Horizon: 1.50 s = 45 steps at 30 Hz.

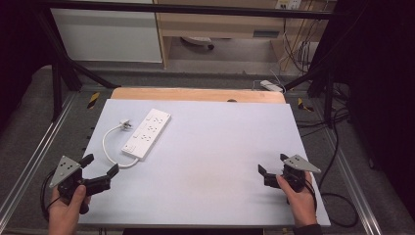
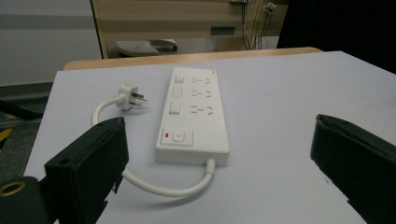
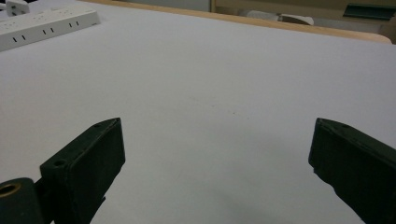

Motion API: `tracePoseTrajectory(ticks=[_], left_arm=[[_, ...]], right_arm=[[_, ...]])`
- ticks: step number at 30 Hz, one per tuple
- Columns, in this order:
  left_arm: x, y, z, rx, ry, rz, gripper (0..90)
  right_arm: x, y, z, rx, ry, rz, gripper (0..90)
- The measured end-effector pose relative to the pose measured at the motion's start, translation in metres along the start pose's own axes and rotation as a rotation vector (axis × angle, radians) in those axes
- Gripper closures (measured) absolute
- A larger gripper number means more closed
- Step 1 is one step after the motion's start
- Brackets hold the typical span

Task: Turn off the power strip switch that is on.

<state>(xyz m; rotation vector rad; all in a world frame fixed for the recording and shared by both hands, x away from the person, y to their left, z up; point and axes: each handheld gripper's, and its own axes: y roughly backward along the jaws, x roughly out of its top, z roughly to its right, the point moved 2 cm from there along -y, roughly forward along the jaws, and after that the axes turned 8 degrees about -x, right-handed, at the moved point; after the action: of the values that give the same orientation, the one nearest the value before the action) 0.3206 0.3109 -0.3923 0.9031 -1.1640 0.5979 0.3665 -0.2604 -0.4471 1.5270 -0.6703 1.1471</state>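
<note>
A white power strip (image 1: 147,133) lies on the left half of the pale table top (image 1: 220,147), its short white cable (image 1: 105,147) curling round to a loose plug (image 1: 126,125) beside it. My left gripper (image 1: 101,165) is open near the front left corner, just short of the strip's cable end. In the left gripper view the strip (image 2: 194,116) with its switch end nearest, the plug (image 2: 128,96) and the cable (image 2: 163,189) lie ahead of the left gripper (image 2: 219,120). My right gripper (image 1: 272,164) is open and empty at the front right. In the right gripper view the right gripper (image 3: 218,122) faces bare table, with the strip (image 3: 46,21) far off.
A wooden edge (image 1: 195,94) runs along the back of the table. Black frame posts (image 1: 58,83) stand at the back corners. Cables (image 1: 337,196) trail on the floor at the right, and another white power strip (image 1: 271,85) lies behind the table.
</note>
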Motion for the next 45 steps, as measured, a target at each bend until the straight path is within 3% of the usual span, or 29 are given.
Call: tracePoseTrajectory(ticks=[5, 13, 24, 30, 34, 45], left_arm=[[0.006, -0.005, 0.003, 0.001, -0.008, -0.001, 4.5], [0.013, -0.015, 0.005, -0.017, 0.013, 0.011, 5.2], [0.034, -0.033, 0.008, -0.034, -0.017, 0.024, 5.2], [0.044, -0.043, -0.001, -0.011, 0.022, 0.061, 5.2], [0.051, -0.048, -0.005, -0.007, 0.000, 0.070, 5.2], [0.059, -0.055, -0.020, 0.012, -0.004, 0.078, 5.3]], right_arm=[[0.001, 0.000, -0.003, 0.003, 0.002, 0.005, 3.5], [0.002, 0.004, -0.003, 0.009, 0.003, 0.024, 3.2], [0.004, 0.006, -0.003, 0.023, -0.004, 0.044, 3.0], [0.004, 0.006, -0.004, 0.028, -0.004, 0.037, 2.9], [0.004, 0.006, -0.004, 0.027, -0.006, 0.038, 2.9], [0.003, 0.005, -0.004, 0.030, -0.008, 0.026, 3.0]])
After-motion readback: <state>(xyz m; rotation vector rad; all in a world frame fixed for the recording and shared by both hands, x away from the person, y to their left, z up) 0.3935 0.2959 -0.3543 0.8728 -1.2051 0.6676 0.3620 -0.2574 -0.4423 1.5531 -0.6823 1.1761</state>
